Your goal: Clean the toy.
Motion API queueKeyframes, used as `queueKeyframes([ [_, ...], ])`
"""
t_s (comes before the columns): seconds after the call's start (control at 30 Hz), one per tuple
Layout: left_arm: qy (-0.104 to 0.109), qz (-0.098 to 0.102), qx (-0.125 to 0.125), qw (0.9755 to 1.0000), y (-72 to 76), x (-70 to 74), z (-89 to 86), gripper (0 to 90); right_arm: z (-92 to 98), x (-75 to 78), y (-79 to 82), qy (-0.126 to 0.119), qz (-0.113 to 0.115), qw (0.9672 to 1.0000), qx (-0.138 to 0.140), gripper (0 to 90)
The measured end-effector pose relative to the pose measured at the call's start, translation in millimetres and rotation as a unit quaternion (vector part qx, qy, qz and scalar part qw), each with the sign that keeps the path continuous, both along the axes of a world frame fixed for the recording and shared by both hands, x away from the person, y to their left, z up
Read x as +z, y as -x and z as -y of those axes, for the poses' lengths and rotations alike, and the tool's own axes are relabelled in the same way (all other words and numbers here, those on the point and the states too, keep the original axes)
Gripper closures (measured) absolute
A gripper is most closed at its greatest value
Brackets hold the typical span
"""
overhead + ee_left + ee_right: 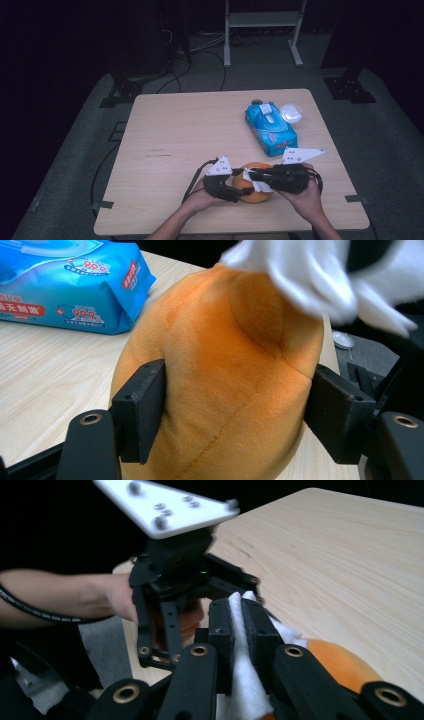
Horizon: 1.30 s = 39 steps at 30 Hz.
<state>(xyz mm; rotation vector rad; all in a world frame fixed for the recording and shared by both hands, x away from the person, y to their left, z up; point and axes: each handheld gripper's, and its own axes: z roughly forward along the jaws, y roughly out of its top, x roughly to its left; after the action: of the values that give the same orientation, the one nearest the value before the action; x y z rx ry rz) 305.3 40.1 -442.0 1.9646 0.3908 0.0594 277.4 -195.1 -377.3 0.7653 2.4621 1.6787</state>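
Your left gripper (235,415) clamps the orange plush (220,380) near the tabletop's (175,130) front edge; your right gripper (239,625) pinches a white wipe (245,680). Hard wiping could twist the plush free.

Plush toy (220,375): orange, with a white wipe (242,680) against its top. Wipes pack (270,128): bright blue with red and white print and a white flap; beside it lies a translucent white lid (291,113). Surface (175,145): pale wood grain; both tongs black with light grey plates.

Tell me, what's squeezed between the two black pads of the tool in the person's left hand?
An orange plush toy, pinched on both sides by the left tool. The left gripper view shows it best; a white wipe rests on top.
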Motion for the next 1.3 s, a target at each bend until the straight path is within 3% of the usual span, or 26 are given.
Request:
queueKeyframes([
  [0.07, -0.004, 0.004, -0.002, 1.0, 0.8, 0.3, -0.2, 30.6, -6.1, 1.1, 3.6, 0.03, 0.026, 0.9992, -0.008, 83.4],
  [0.13, -0.005, 0.006, -0.003, 1.0, 0.9, 0.4, -0.6, 31.1, -2.7, 1.0, 2.0, 0.038, 0.034, 0.9985, -0.022, 83.4],
  [0.27, -0.002, 0.006, -0.003, 1.0, 0.6, 0.1, -0.1, 31.0, 15.3, -4.0, -5.9, 0.043, 0.026, 0.9972, -0.055, 83.4],
  [0.47, -0.011, 0.04, -0.018, 0.999, 2.5, 2.6, 1.8, 23.0, 40.6, -15.0, -14.1, 0.06, 0.018, 0.9934, -0.095, 83.1],
  [0.57, -0.011, 0.031, -0.038, 0.9987, -3.6, -1.1, -1.6, 13.0, 43.6, -17.2, -15.0, 0.054, 0.006, 0.9941, -0.094, 83.1],
  [0.73, -0.001, 0.022, -0.042, 0.9989, -9.9, -13.7, -1.9, 6.1, 32.0, -18.3, -16.0, 0.05, 0.003, 0.9958, -0.077, 83.1],
  [0.77, -0.004, 0.026, -0.044, 0.9987, -9.2, -13.6, -2.0, 8.4, 30.0, -17.9, -16.1, 0.051, 0.003, 0.9958, -0.076, 83.1],
  [0.87, -0.009, 0.043, -0.043, 0.9981, -7.2, -1.4, -7.1, 28.0, 28.2, -15.9, -16.3, 0.047, 0.004, 0.9958, -0.079, 83.1],
  [0.93, -0.009, 0.056, -0.038, 0.9977, -6.7, 9.8, -11.9, 34.6, 29.6, -12.4, -18.3, 0.028, 0.002, 0.9962, -0.082, 83.1],
  [1.0, -0.012, 0.068, -0.028, 0.9972, -6.4, 20.1, -17.3, 35.9, 28.1, -9.3, -22.0, 0.022, 0.004, 0.996, -0.087, 83.1],
  [1.13, -0.038, 0.102, 0.011, 0.994, -7.6, 36.8, -30.5, 37.5, 15.5, -14.0, -36.2, 0.016, 0.001, 0.9957, -0.091, 83.1],
  [1.17, -0.048, 0.109, 0.02, 0.9927, -8.8, 37.2, -32.7, 37.6, 12.2, -16.6, -41.3, 0.011, -0.003, 0.9957, -0.092, 83.1],
  [1.27, -0.079, 0.105, 0.044, 0.9903, -11.7, 26.8, -32.5, 37.3, 5.2, -26.8, -55.4, 0.005, -0.017, 0.9951, -0.097, 83.1],
  [1.3, -0.076, 0.099, 0.04, 0.9914, -12.7, 22.9, -32.6, 36.7, 3.0, -30.8, -59.0, 0.009, -0.026, 0.995, -0.096, 83.1],
])
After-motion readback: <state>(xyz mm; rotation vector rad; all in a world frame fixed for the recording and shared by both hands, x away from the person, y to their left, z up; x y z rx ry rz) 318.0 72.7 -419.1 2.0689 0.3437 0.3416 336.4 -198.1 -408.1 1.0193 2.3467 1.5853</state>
